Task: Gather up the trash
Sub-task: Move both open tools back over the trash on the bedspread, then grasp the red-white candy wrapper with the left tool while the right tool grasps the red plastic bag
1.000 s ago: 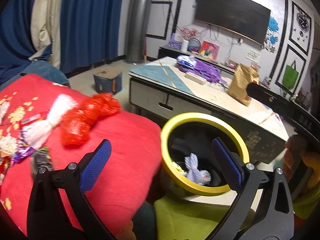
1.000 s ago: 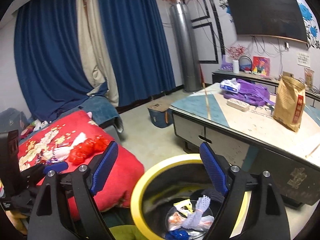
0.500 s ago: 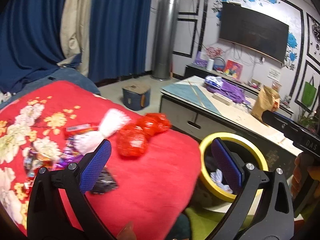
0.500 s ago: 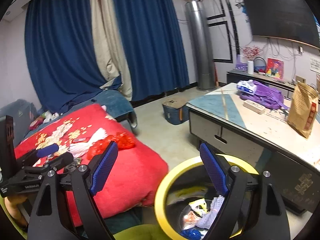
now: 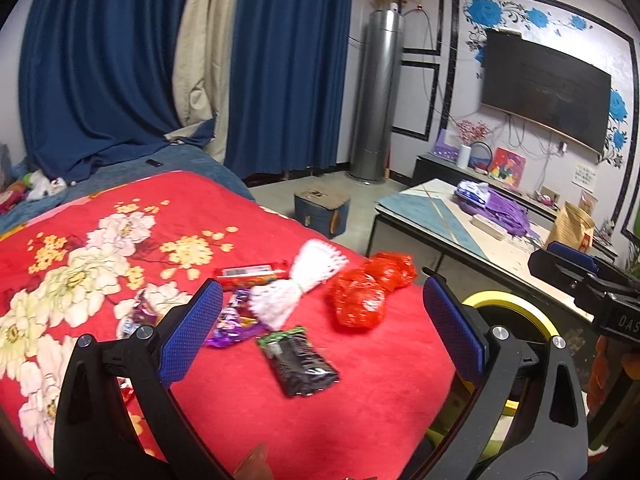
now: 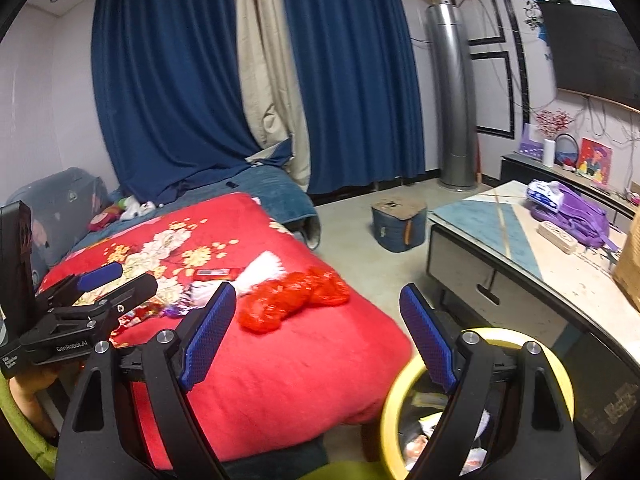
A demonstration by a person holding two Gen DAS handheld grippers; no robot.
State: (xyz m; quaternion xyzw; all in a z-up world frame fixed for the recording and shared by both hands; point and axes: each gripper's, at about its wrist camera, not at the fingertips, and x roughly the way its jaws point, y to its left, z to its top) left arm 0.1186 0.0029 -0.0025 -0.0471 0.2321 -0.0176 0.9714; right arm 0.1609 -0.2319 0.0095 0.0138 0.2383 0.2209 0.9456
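The trash lies loose on the red floral blanket (image 5: 360, 400) of the bed: a black wrapper (image 5: 298, 360) nearest the edge, a red mesh bundle (image 5: 366, 294) beyond it, a white foam net (image 5: 298, 284), a purple wrapper (image 5: 234, 320) and a red bar wrapper (image 5: 250, 271) further in. All pieces sit within a compact cluster near the blanket corner, which places them within short reach of the yellow-rimmed bin (image 6: 400, 400) standing on the floor just beside the bed. The bin already contains several scraps. The left gripper (image 5: 320, 328) hovers above the cluster with its fingers spread wide and holding nothing; the black wrapper falls between them, probably the next pick. The right gripper (image 6: 316, 336) is likewise wide open and empty, positioned over the blanket edge and bin rim, presumably on standby.
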